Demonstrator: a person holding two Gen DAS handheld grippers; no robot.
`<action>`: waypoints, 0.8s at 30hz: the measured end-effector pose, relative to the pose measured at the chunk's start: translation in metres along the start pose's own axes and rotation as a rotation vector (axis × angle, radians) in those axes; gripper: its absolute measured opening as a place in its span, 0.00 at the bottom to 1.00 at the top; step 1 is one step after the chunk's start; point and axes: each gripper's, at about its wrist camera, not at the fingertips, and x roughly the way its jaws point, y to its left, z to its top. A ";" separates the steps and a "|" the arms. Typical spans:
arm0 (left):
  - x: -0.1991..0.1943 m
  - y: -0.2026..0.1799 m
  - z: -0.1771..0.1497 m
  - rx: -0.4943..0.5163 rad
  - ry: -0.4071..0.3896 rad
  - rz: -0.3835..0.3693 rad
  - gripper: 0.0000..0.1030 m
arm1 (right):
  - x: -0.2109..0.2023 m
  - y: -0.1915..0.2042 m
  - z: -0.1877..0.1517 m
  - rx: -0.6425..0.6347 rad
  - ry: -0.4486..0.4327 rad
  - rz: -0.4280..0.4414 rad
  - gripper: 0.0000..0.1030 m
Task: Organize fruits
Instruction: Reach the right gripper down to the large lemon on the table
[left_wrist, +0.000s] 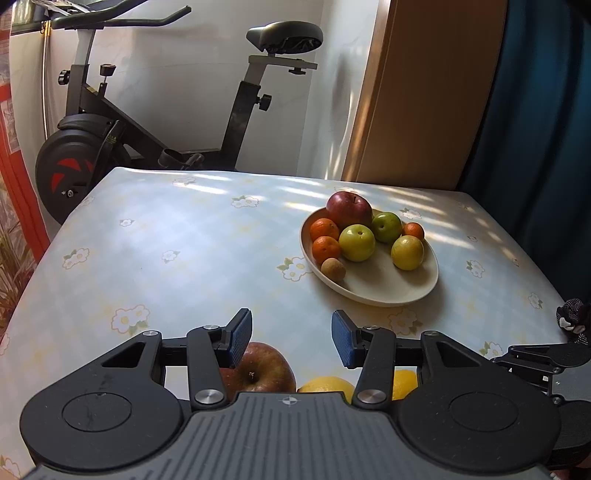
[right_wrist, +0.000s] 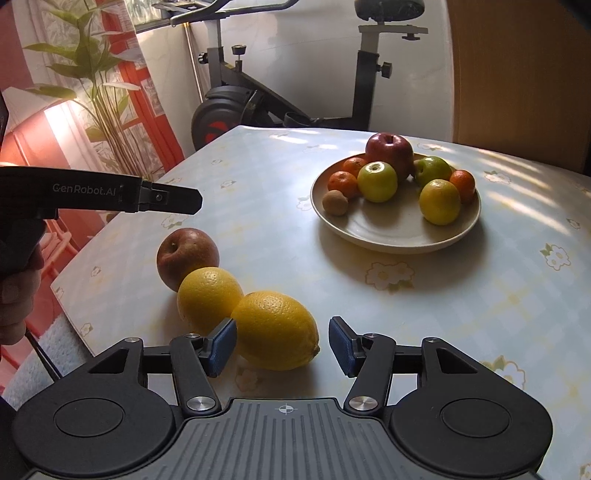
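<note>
While the plate (right_wrist: 397, 236) is sitting far right on the table (right_wrist: 258, 177), a red apple (right_wrist: 186, 254) and two lemons (right_wrist: 275, 328) are being left in a row to its near left. Left gripper (left_wrist: 291, 338) is being held open over the apple, empty; right gripper (right_wrist: 282, 345) is being held parted around the nearest lemon, pads not pressing.

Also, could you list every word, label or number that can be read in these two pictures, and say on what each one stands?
"GenRobot.AI": white letters on the side of the black left tool, in the right wrist view.
Small yellow sticker on the bike frame: too small to read.
Papers on the red door: blurred, not readable.
No other text on the fruit, the plate or the tablecloth.
</note>
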 end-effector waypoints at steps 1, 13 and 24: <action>0.000 0.000 0.000 -0.001 0.001 -0.001 0.49 | 0.002 0.004 0.000 -0.016 0.011 0.001 0.51; 0.005 0.002 -0.001 -0.016 0.020 -0.008 0.49 | 0.025 -0.004 0.004 -0.015 0.067 0.049 0.56; 0.010 -0.001 0.000 -0.007 0.023 -0.023 0.48 | 0.028 -0.020 0.008 -0.021 0.035 0.040 0.54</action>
